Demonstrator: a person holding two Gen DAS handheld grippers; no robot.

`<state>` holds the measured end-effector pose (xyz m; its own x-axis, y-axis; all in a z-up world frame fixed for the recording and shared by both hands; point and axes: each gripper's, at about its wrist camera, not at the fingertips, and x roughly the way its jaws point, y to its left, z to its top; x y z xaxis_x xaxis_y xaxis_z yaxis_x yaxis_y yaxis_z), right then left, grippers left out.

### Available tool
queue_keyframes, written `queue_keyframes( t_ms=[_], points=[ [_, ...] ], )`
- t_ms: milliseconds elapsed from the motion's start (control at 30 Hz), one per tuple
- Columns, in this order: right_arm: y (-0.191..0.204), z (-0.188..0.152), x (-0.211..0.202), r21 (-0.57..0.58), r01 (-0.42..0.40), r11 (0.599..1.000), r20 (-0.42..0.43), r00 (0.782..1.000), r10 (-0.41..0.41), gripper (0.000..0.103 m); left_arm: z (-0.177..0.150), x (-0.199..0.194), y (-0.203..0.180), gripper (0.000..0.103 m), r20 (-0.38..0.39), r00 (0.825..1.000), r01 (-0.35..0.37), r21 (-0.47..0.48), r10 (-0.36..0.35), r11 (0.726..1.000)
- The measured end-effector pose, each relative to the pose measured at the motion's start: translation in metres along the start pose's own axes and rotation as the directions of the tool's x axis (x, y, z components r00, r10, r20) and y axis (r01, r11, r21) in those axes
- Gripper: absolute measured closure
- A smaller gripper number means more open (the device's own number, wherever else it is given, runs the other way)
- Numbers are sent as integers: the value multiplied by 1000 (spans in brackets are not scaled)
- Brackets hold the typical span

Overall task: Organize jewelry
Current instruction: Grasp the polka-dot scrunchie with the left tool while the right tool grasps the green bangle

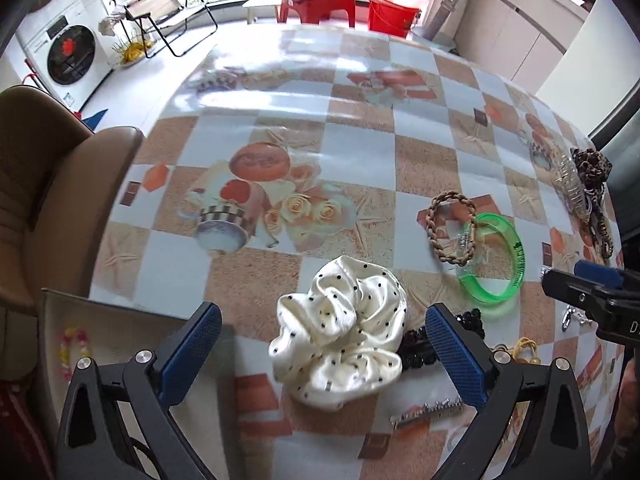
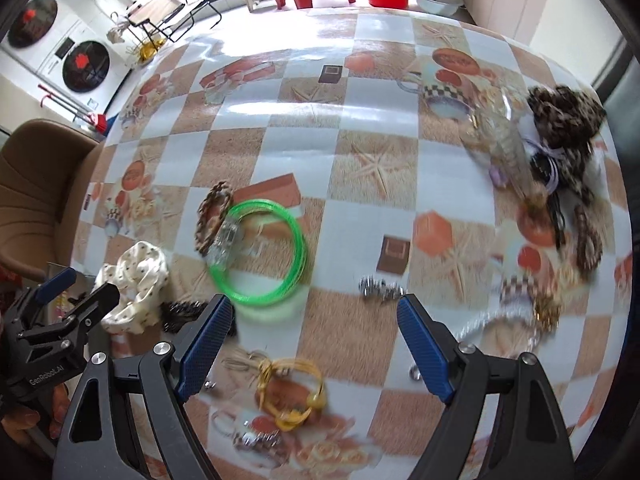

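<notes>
Between the open left hand-held gripper (image 1: 324, 354) fingers lies the white scrunchie (image 1: 338, 338).

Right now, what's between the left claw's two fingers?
A white dotted scrunchie lies on the table between the open left claw fingers, untouched; the left wrist view shows it.

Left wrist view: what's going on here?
A person is sorting jewelry and hair accessories scattered on a checkered table. The left hand-held gripper is open, its fingers on either side of a white dotted scrunchie, not yet closed on it. The right hand-held gripper is also open and empty, above yellow ties. A green bangle overlaps a braided band. A tray sits at the left.
</notes>
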<state>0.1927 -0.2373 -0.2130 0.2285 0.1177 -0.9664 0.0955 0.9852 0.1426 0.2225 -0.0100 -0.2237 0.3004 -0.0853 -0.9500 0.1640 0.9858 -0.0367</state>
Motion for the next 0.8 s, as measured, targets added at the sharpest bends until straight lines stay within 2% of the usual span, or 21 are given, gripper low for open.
queue_keyframes(
  t_ms=[233, 267, 300, 433, 567, 633, 733, 800],
  points=[
    [5, 16, 25, -49, 47, 998, -24, 999, -48, 16, 5, 27, -3, 0, -65, 998, 14, -25, -16, 1000],
    [7, 17, 29, -56, 52, 997, -27, 998, -54, 16, 5, 29, -4, 2, -71, 997, 18, -28, -20, 999],
    [8, 19, 33, -65, 56, 996, -30, 998, -58, 16, 5, 32, -5, 12, -78, 997, 20, -29, -22, 999],
    [12, 21, 43, -89, 71, 994, -36, 997, -74, 20, 4, 44, -7, 14, -115, 993, 15, -41, -20, 999],
    [19, 22, 47, -125, 108, 986, -14, 994, -111, 25, 4, 48, -10, 18, -110, 994, -1, -26, -1, 1000],
    [24, 21, 48, -154, 144, 977, 2, 989, -146, 29, 4, 47, -12, 26, -102, 995, -23, -19, 21, 1000],
    [31, 19, 46, -199, 150, 968, 25, 989, -148, 40, 5, 45, -15, 47, -89, 996, -23, -21, 21, 1000],
    [37, 16, 44, -228, 143, 963, 32, 990, -140, 50, 6, 42, -15, 72, -87, 996, -10, -24, 7, 1000]
  ],
)
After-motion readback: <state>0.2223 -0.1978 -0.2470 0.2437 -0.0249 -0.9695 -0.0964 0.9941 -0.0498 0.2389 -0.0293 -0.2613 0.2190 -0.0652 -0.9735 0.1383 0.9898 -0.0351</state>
